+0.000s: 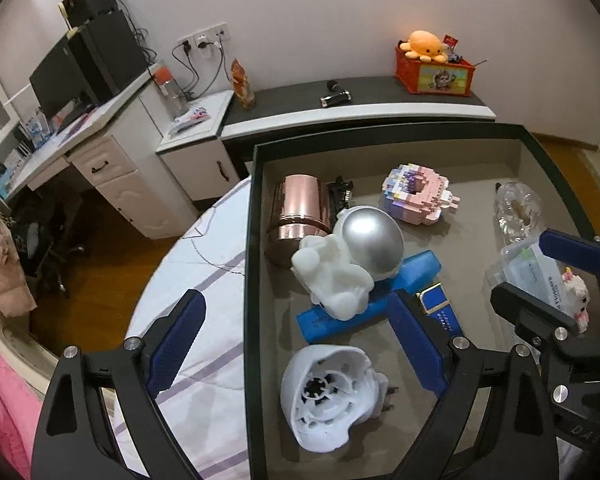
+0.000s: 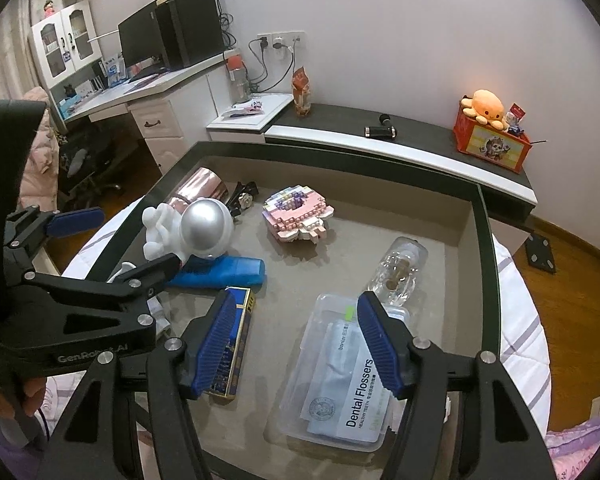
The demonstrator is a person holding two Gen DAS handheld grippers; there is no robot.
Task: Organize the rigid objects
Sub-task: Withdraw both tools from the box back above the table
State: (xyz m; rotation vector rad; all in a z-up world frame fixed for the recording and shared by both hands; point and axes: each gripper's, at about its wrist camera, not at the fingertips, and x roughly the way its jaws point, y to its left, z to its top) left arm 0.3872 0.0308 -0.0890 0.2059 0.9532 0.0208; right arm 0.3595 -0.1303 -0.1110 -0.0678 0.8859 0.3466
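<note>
Right gripper [image 2: 296, 344] nearer: fingers spread, pinching nothing, hovering over dental flosser box [image 2: 339, 380] in tray [image 2: 487, 240]; box's long axis runs along fingers. Left gripper [image 1: 296, 344] spread wide, empty.

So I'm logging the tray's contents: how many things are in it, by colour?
White: 2, astronaut figure, ribbed plastic dome
Blue: 2, flat case, gold-trimmed box
Pink: 2, brick model, small brick toy
Copper: 1, tin
Clear: 2, bottle, floss box
Black: 1, clip
Total: 10
</note>
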